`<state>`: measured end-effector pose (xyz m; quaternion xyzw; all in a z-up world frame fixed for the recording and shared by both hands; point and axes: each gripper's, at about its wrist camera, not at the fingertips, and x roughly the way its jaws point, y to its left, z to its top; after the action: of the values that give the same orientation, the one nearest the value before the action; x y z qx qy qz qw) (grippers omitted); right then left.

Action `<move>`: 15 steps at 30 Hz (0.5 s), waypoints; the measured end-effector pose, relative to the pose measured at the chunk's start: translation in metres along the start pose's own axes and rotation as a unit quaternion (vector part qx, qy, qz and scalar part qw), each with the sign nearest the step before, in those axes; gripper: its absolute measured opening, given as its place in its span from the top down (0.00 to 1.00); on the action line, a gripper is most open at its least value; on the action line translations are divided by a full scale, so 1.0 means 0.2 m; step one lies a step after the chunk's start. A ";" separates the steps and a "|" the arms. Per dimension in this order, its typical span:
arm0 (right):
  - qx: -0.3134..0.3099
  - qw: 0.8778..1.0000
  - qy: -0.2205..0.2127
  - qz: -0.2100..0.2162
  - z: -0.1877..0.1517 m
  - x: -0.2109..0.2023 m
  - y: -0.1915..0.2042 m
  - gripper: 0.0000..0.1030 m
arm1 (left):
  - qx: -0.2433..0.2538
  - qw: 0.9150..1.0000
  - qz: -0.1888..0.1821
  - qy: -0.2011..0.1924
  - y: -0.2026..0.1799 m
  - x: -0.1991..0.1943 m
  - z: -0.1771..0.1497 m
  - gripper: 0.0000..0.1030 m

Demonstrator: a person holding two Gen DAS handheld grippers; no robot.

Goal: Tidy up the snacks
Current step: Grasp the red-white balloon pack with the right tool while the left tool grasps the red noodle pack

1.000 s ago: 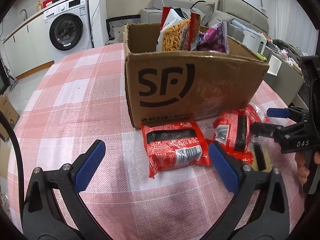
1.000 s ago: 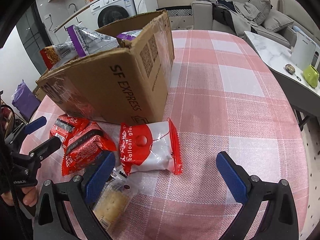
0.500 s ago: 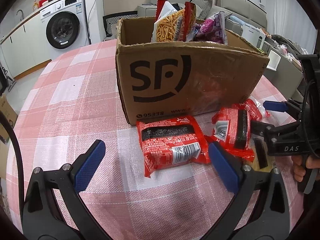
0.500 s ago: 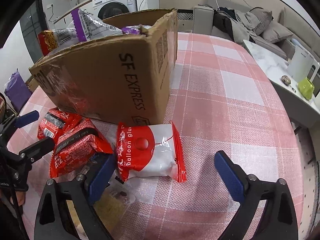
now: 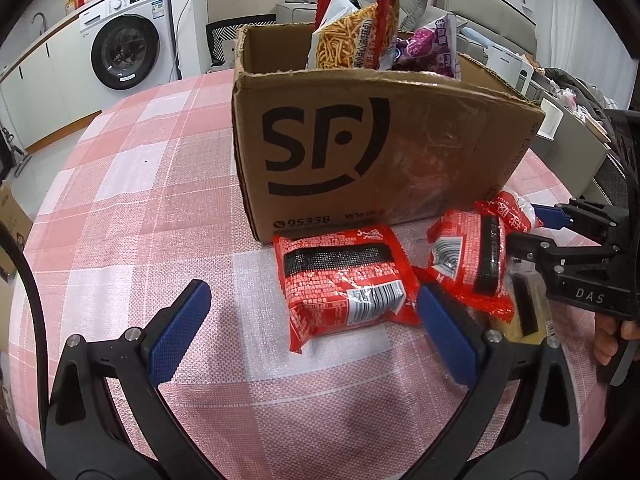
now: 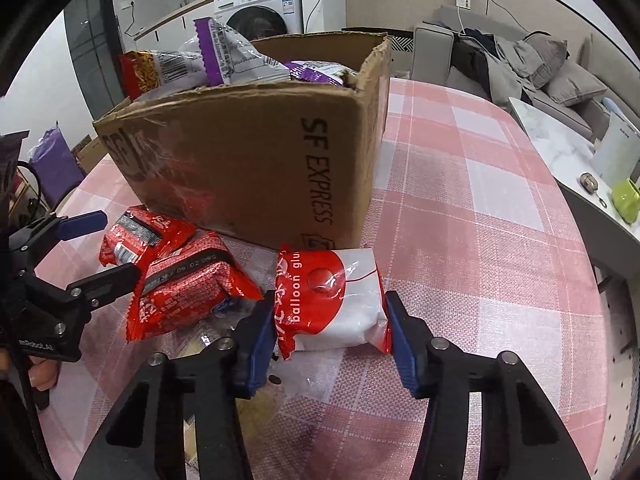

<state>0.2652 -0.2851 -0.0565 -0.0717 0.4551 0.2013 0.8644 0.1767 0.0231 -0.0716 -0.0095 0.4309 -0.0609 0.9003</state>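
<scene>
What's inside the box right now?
The box holds a bag of orange sticks and purple packets, all poking above the rim. Its walls hide the bottom, so anything lower can't be seen.

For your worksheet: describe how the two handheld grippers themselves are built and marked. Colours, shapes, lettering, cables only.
Both are black plastic frames with two curved, triangular-cutout fingers, silver rivets at the joints and blue textured pads. The left gripper has a black cable looping beside it; seen side-on its body bears white lettering, partly cut off. The right gripper shows white "DAS" lettering on its body.
</scene>
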 end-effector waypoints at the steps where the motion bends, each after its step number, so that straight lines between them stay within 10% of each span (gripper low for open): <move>1: -0.001 1.000 -0.001 -0.001 0.00 -0.01 0.01 0.50 | 0.001 1.000 -0.001 0.000 0.00 0.00 -0.01 0.01; 9: 0.000 1.000 -0.005 -0.006 0.00 -0.06 0.01 0.50 | -0.004 1.000 -0.001 0.007 -0.04 0.03 0.01 0.01; 15: 0.001 1.000 -0.006 -0.006 0.00 -0.06 0.01 0.50 | 0.004 1.000 -0.017 0.018 -0.06 0.05 0.01 0.26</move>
<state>0.2581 -0.2868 -0.0475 -0.0726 0.4498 0.1966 0.8682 0.1836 0.0106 -0.0771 -0.0117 0.4466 -0.0779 0.8912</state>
